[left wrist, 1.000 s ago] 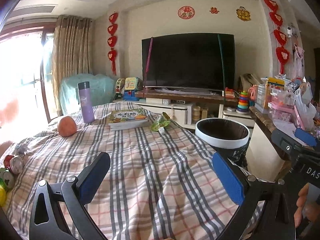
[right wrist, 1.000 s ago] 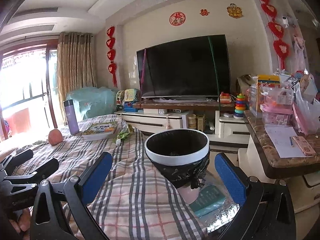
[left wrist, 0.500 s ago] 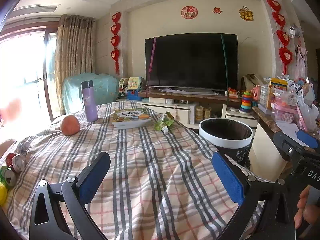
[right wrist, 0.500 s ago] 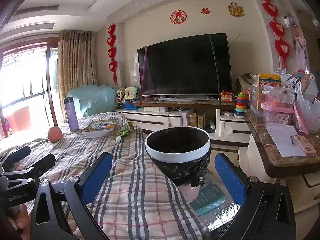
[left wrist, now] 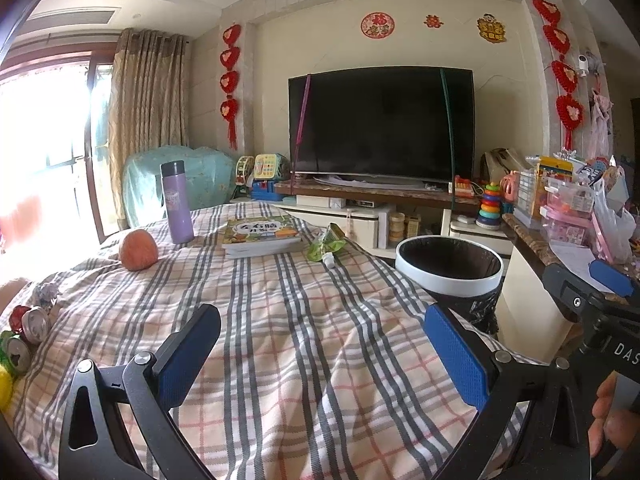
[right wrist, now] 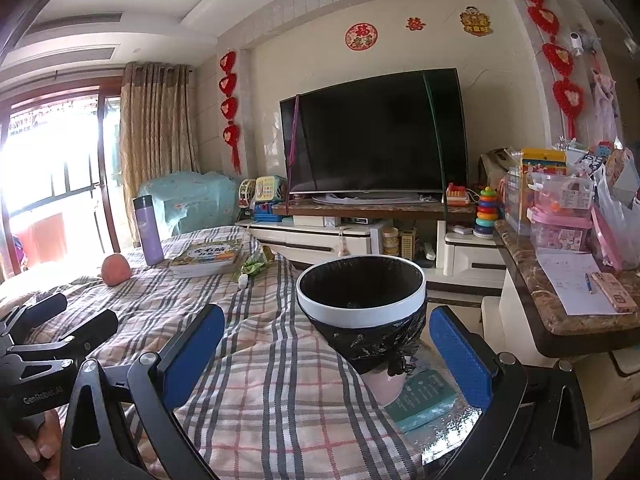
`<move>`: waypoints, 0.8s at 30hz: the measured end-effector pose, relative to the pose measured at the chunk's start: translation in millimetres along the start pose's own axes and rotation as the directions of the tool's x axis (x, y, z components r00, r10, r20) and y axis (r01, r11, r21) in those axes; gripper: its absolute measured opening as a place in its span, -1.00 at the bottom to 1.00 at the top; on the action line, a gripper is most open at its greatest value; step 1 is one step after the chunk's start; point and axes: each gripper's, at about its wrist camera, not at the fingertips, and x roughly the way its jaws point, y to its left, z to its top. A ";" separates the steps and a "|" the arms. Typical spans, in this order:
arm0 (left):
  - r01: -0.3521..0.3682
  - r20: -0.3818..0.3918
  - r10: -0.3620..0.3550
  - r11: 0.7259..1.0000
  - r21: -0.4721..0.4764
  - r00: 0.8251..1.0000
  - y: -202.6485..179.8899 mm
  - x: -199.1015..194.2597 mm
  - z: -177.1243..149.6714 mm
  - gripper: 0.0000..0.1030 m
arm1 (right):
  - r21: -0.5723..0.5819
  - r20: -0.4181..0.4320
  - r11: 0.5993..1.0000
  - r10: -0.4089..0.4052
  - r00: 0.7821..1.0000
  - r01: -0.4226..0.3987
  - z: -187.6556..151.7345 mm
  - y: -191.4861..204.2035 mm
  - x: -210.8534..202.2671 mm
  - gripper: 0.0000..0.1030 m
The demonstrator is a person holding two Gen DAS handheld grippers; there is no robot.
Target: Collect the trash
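We are holding both grippers low over the checked cloth, pads pointing at the TV wall, so each camera is taking in the whole tabletop. Going left to right: the cans are lying crushed on their sides at the far left edge, with a crumpled wrapper just behind them; that reads as trash, well apart from the bin. The orange fruit, the purple flask standing upright and the book lying flat are sitting at the far side; we are treating those as keepers, not trash. Just right of the book, the green pouch is lying squashed with its white cap toward us, near the table's right edge, so it is the closest piece to the bin. The left gripper is standing wide open with nothing between its pads, centred over bare cloth. The bin is standing off the table's right edge, black liner folded over a white rim, mouth up, so things can drop straight in; something small is lying at its bottom, too dark to identify. The right gripper is framing the bin, jaws spread wide, also holding nothing. Both cans and pouch are lying outside the bin.
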 end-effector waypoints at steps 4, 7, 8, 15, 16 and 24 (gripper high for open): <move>-0.003 -0.002 0.003 1.000 0.001 1.000 0.5 0.0 0.1 0.99 | -0.003 -0.005 1.000 0.002 1.000 -0.002 -0.9 0.1 1.1 1.00; -0.001 -0.005 0.001 1.000 0.001 1.000 1.0 0.3 0.8 0.99 | -0.003 -0.003 1.000 0.003 1.000 -0.003 -0.7 1.1 1.0 1.00; 0.002 -0.005 -0.002 1.000 0.001 1.000 1.1 0.1 0.7 0.99 | -0.003 -0.003 1.000 0.003 1.000 -0.003 -0.7 1.0 0.9 1.00; 0.005 -0.004 -0.005 1.000 0.003 1.000 2.5 0.0 0.7 0.99 | -0.005 0.013 1.000 0.005 1.000 -0.005 0.9 2.8 -1.0 1.00; 0.004 -0.004 -0.004 1.000 0.003 1.000 2.3 0.3 0.4 0.99 | -0.007 0.013 1.000 0.004 1.000 -0.004 0.9 3.6 -0.9 1.00; 0.006 -0.006 -0.006 1.000 0.004 1.000 2.4 1.0 0.0 0.99 | -0.008 0.012 1.000 0.007 1.000 -0.007 0.9 3.9 -1.0 1.00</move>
